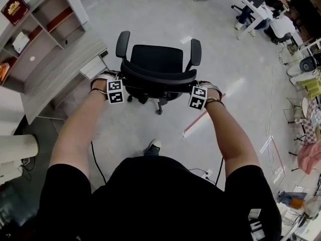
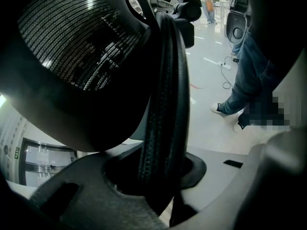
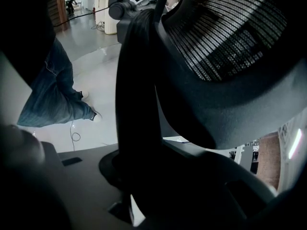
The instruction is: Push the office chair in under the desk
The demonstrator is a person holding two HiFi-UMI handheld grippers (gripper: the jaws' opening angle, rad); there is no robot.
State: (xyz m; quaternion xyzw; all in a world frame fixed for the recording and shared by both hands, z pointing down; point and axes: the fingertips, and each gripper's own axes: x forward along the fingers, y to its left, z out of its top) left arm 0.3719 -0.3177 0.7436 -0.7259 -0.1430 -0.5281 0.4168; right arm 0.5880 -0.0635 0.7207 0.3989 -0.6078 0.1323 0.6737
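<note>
Office chair (image 1: 158, 67) is seen standing on the pale floor (image 1: 150, 14) at the middle of the head view, its black seat turned toward 12 o'clock and its backrest (image 1: 158, 78) turned toward 6 o'clock, where the person stands. Two padded armrests (image 1: 123, 43) are raised at its 10 and 2 o'clock corners, and part of the wheeled base (image 1: 159, 106) is visible below the backrest.

The grey counter (image 1: 60, 67) is found at 9 to 10 o'clock from the chair, with an open shelf unit (image 1: 35, 29) behind it. The counter's near corner lies close to the armrest on that side, but the chair is not under the counter.

The left gripper (image 1: 119, 86) is set on the backrest's 9 o'clock end and the right gripper (image 1: 196, 94) on its 3 o'clock end. In the left gripper view the jaws are clamped on the dark rim (image 2: 165, 104) of the backrest, with the mesh (image 2: 81, 47) bulging at 10 o'clock. In the right gripper view the jaws are likewise closed on the backrest's edge, the mesh filling the 2 o'clock side.

A red floor line (image 1: 203, 115) runs at 4 o'clock from the chair, and a shoe (image 1: 154, 145) is seen at 6 o'clock.
</note>
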